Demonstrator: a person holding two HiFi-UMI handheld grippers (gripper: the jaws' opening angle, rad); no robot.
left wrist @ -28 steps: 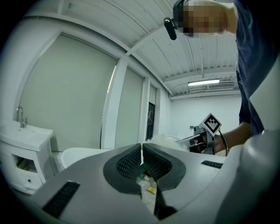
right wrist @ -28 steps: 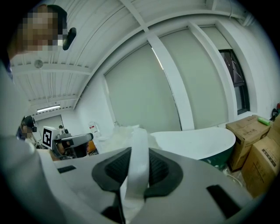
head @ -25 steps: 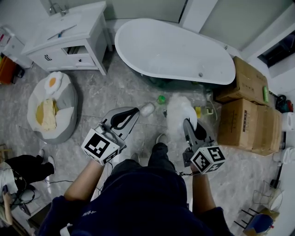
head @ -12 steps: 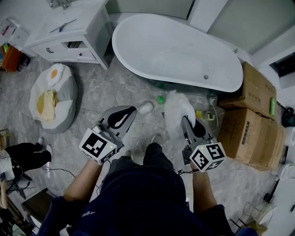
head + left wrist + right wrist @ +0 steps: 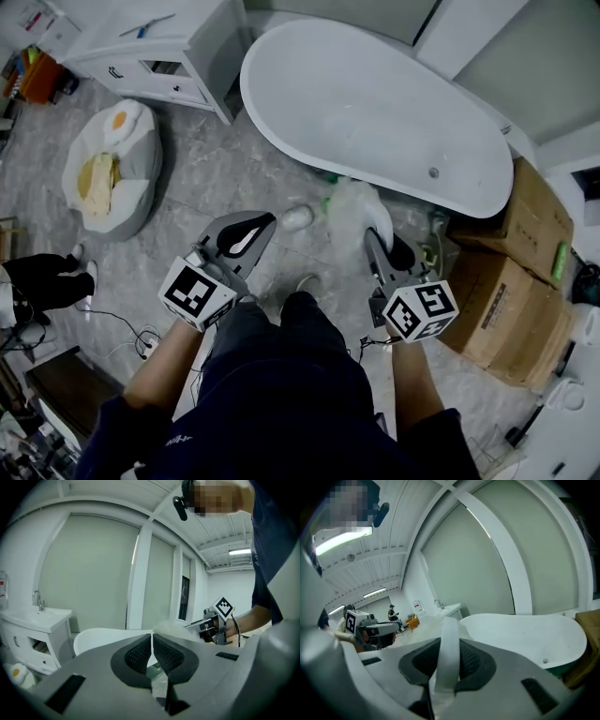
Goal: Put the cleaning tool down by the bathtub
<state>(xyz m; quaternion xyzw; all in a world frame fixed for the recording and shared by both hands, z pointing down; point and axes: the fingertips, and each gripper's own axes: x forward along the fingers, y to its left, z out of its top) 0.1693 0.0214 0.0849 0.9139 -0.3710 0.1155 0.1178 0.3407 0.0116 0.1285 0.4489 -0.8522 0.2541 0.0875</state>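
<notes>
The cleaning tool is a white fluffy duster head (image 5: pixel 359 214) on a flat white handle (image 5: pixel 446 648). My right gripper (image 5: pixel 378 246) is shut on that handle, and the fluffy head sticks out past its jaws toward the white bathtub (image 5: pixel 375 108). The tub's rim (image 5: pixel 525 632) lies just beyond the right gripper. My left gripper (image 5: pixel 261 223) hangs level to the left with its pads together and nothing between them (image 5: pixel 152 641). The left gripper view catches the duster head (image 5: pixel 172 626) and the right gripper (image 5: pixel 212 624) off to its right.
A white vanity with a sink (image 5: pixel 173 42) stands left of the tub. A beanbag with a fried-egg cushion (image 5: pixel 111 167) lies on the marble floor. Cardboard boxes (image 5: pixel 520 239) stack at the right. A white bottle (image 5: pixel 298 217) and a green item (image 5: pixel 328 202) lie by the tub. Someone's legs (image 5: pixel 37 281) show far left.
Both grippers have come forward toward the bathtub, the right one still carrying the duster. The tub now sits nearer and larger ahead of them.
</notes>
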